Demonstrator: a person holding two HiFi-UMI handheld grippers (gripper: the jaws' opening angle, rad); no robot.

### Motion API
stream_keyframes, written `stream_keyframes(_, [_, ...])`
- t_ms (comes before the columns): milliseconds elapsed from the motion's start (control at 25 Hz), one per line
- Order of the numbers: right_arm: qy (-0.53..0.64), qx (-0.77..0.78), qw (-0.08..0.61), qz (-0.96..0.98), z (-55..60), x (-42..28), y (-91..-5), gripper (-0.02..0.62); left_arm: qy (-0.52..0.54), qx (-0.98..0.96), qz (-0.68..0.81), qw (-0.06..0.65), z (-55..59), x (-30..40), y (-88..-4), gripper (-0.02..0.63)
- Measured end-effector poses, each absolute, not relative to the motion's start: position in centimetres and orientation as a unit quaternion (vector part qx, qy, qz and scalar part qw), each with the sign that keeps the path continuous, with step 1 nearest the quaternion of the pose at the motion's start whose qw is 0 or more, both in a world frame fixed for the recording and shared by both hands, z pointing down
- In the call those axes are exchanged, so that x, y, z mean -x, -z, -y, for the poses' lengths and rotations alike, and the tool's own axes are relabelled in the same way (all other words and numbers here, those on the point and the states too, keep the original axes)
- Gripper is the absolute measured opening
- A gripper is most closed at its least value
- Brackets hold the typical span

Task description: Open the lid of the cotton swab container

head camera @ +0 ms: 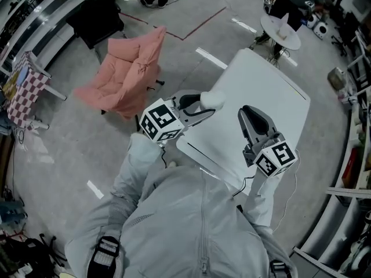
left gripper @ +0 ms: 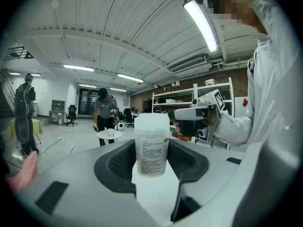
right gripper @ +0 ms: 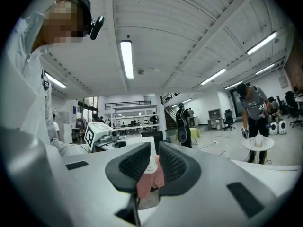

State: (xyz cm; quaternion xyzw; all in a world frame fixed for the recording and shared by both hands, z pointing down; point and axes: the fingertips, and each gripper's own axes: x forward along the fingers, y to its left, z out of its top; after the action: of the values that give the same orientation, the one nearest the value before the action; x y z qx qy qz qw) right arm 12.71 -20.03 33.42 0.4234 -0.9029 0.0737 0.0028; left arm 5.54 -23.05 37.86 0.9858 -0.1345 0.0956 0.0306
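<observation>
Grey jacket (head camera: 191,225) nearest; beyond it, left gripper (head camera: 200,110) clamps cotton swab container (left gripper: 151,150) above white table's (head camera: 272,91) left edge, lid (left gripper: 152,122) on. Right gripper (head camera: 249,114), nearly closed and empty, hangs to its right. It likely must spread, then grip the lid.

We saw a white rectangular table (head camera: 272,91) on a grey concrete floor (head camera: 69,149) marked with short white tape strips (head camera: 211,58) and a thin dark red line (head camera: 197,28). Left of the table sat a salmon-pink padded fabric chair (head camera: 130,74), and farther left of the table a red-and-white chequered cloth (head camera: 26,94). At the table's near edge, the pale grey left gripper (left gripper: 152,151) had black dimpled pads (left gripper: 123,162) and a cube (head camera: 160,121) of black-and-white square markers. The right gripper (right gripper: 154,150) wore the same colours. The translucent white plastic cotton swab container (left gripper: 151,143) bore a plain white lid (left gripper: 152,121) and fine dark print. Our jacket (head camera: 191,225) was light grey.
</observation>
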Motion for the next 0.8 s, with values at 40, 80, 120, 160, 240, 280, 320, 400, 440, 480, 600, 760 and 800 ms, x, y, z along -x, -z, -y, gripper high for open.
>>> stream_keyframes(40, [-0.074, -0.405, 0.007, 0.911, 19.8, -11.8, -33.5, 0.069, -0.097, -0.987, 0.126, 0.031, 22.8, -5.2, -38.0, 0.212])
stream_keyframes(80, [-0.074, -0.384, 0.012, 0.920, 19.5, -11.0, -33.6, 0.140, -0.100, -0.987, 0.119, 0.031, 22.5, -5.1, -38.2, 0.212])
stream_keyframes(120, [-0.071, -0.366, 0.019, 0.928, 19.1, -10.3, -33.8, 0.185, -0.102, -0.988, 0.111, 0.031, 22.2, -5.0, -38.3, 0.212])
stream_keyframes(160, [-0.065, -0.353, 0.026, 0.933, 18.8, -9.8, -33.9, 0.199, -0.103, -0.989, 0.104, 0.033, 21.9, -5.0, -38.5, 0.212])
stream_keyframes(240, [-0.057, -0.336, 0.031, 0.940, 18.4, -9.0, -34.2, 0.207, -0.107, -0.990, 0.090, 0.036, 21.4, -4.9, -39.0, 0.212])
stream_keyframes(280, [-0.056, -0.328, 0.031, 0.942, 18.2, -8.8, -34.2, 0.210, -0.108, -0.990, 0.081, 0.038, 21.1, -4.9, -39.3, 0.212])
stream_keyframes(320, [-0.055, -0.322, 0.031, 0.945, 18.0, -8.5, -34.2, 0.213, -0.110, -0.991, 0.069, 0.040, 20.7, -4.8, -39.5, 0.212])
stream_keyframes(400, [-0.053, -0.310, 0.034, 0.949, 17.7, -8.2, -34.2, 0.215, -0.110, -0.992, 0.040, 0.041, 19.7, -4.8, -39.6, 0.212])
stream_keyframes(440, [-0.053, -0.304, 0.037, 0.951, 17.5, -7.9, -34.3, 0.216, -0.108, -0.993, 0.025, 0.041, 19.1, -4.8, -39.6, 0.212])
stream_keyframes(480, [-0.053, -0.298, 0.039, 0.952, 17.3, -7.7, -34.4, 0.219, -0.104, -0.994, 0.009, 0.040, 18.5, -4.8, -39.6, 0.212])
stream_keyframes(600, [-0.058, -0.276, 0.041, 0.958, 16.7, -6.9, -34.7, 0.228, -0.089, -0.995, -0.034, 0.031, 17.0, -4.7, -39.1, 0.212])
stream_keyframes(760, [-0.055, -0.230, 0.046, 0.971, 15.1, -5.8, -34.7, 0.232, -0.081, -0.993, -0.085, 0.015, 15.1, -5.0, -38.6, 0.212])
stream_keyframes(800, [-0.051, -0.216, 0.051, 0.974, 14.6, -5.6, -34.8, 0.232, -0.083, -0.992, -0.097, 0.011, 14.7, -5.1, -38.6, 0.212])
